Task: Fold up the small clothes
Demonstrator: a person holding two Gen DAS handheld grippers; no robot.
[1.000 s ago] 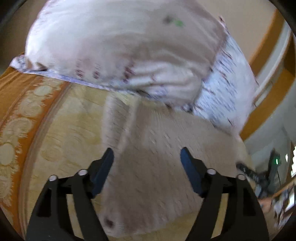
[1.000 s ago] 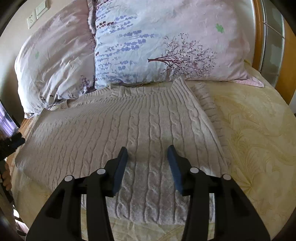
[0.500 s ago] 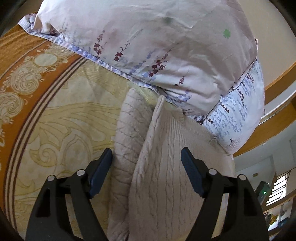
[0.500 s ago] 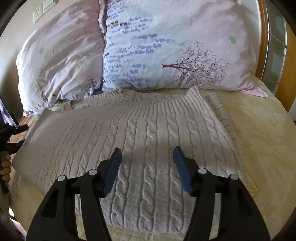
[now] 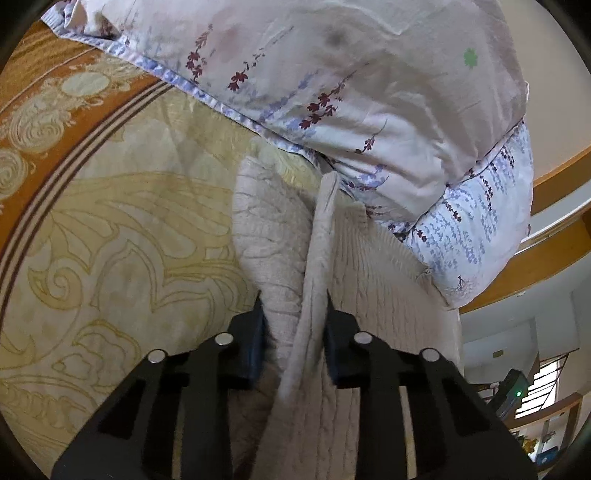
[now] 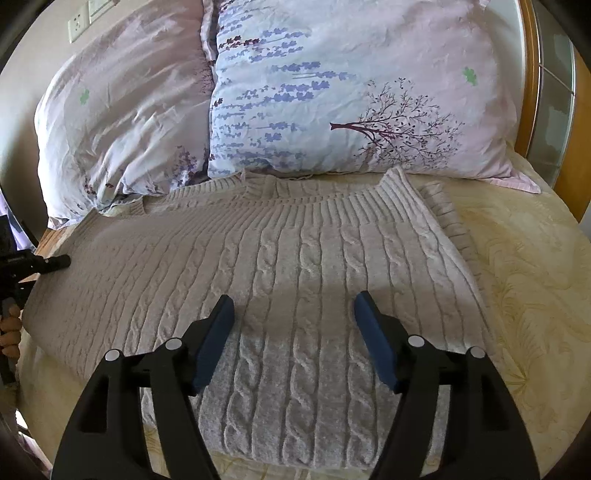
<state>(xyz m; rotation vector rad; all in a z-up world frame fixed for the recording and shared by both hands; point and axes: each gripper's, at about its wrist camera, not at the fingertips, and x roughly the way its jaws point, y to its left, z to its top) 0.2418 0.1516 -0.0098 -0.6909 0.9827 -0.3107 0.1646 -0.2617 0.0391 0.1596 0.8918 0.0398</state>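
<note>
We see R gripper [image 6: 293, 332] w/ jaws apart above cable-knit sweater [image 6: 258, 258], flat on bedspread [image 6: 535, 277]; two pillows [image 6: 351, 92] behind.

Home bedroom: bed [image 6: 535, 258] under a pale yellow patterned bedspread, two floral pillows [image 6: 351, 92] propped against a wooden headboard [image 6: 526, 74], wall socket [image 6: 78, 23] above, an orange ornamental bedspread border [image 5: 55, 74] showing at the edge.

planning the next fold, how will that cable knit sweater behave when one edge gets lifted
The sweater will probably drape and sag rather than hold shape: the edge pinched in the left hand-held gripper already hangs in a limp fold. Its thick cable knit suggests some weight for its size. The textured yarn likely grips the pads well, so slipping seems unlikely.
</note>
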